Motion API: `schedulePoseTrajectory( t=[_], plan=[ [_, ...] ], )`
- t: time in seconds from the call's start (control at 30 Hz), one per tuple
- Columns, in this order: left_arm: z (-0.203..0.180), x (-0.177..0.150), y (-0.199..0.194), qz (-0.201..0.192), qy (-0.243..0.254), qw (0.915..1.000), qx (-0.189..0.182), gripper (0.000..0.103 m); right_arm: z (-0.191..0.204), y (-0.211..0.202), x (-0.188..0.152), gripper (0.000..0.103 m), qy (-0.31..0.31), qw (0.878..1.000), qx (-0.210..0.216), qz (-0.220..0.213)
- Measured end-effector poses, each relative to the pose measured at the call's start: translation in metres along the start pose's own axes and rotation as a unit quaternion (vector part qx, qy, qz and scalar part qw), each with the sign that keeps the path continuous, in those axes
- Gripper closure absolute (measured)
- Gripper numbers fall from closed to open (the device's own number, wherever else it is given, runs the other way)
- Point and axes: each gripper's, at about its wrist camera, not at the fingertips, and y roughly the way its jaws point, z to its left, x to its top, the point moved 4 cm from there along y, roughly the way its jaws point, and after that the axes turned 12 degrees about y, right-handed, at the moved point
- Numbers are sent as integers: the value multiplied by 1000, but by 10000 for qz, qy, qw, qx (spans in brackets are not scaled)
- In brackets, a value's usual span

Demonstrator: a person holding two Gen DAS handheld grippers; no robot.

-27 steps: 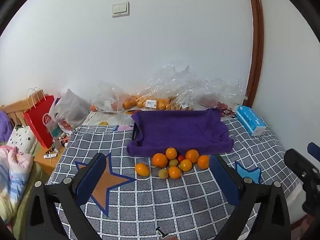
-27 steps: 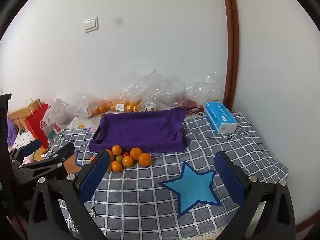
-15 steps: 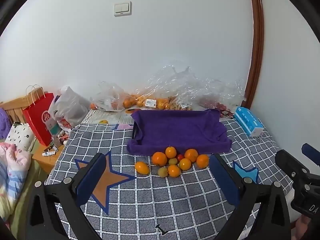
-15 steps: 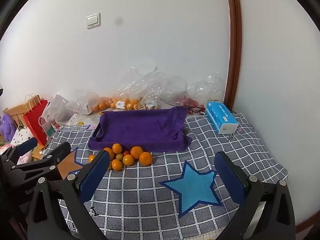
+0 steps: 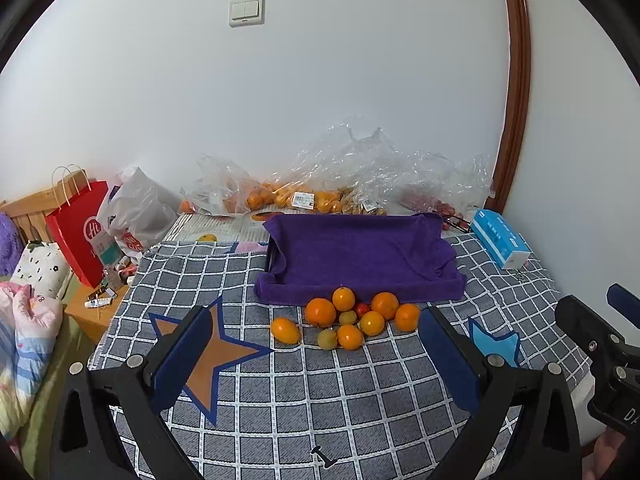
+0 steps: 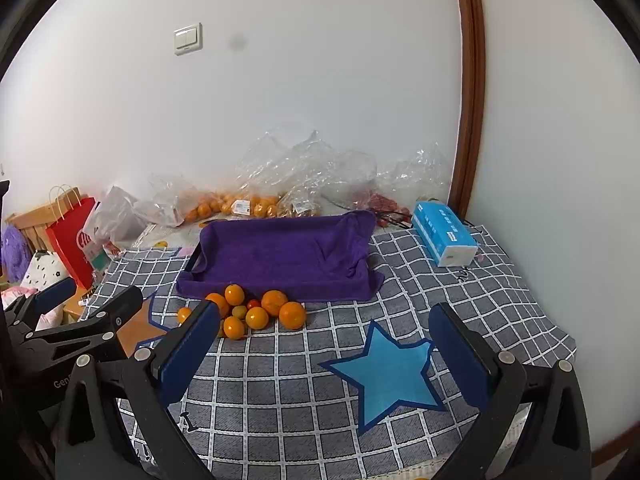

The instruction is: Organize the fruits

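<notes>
Red paper carrier bag with white handles [image 5: 78, 228], standing at the far left edge beside a grey plastic sack [image 5: 140, 208]. Left gripper [image 5: 316, 354]: blue-padded jaws spread fully apart, nothing between them, hovering above the grey-and-white checked cloth [image 5: 280, 400] near its orange star patch [image 5: 208, 356]. Loose pile of small round orange, yellow-green and red fruits [image 5: 348, 320]: resting on the cloth, touching the near edge of the purple towel-lined tray [image 5: 360, 256], none inside it; one orange fruit [image 5: 285, 330] lies slightly apart at the left. Clear crumpled plastic bags of further fruit [image 5: 320, 196]: against the wall behind the tray. Right gripper [image 6: 324, 354]: jaws likewise wide apart and empty, above the blue star patch [image 6: 386, 372], well right of the pile. Blue tissue pack [image 6: 442, 234]: right of the tray. Step judged: opening approach, no fruit yet taken. Next move calls for lowering one gripper over an outlying fruit, closing gently on it, then lifting it into the tray.
</notes>
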Motion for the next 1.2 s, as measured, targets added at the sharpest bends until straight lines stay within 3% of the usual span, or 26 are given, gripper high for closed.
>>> schedulePoseTrajectory(
  t=[1.2],
  plan=[
    [-8, 0, -4, -12, 70, 10000, 7, 0, -1, -5, 2, 1, -2, 10000, -36, -19]
  ],
)
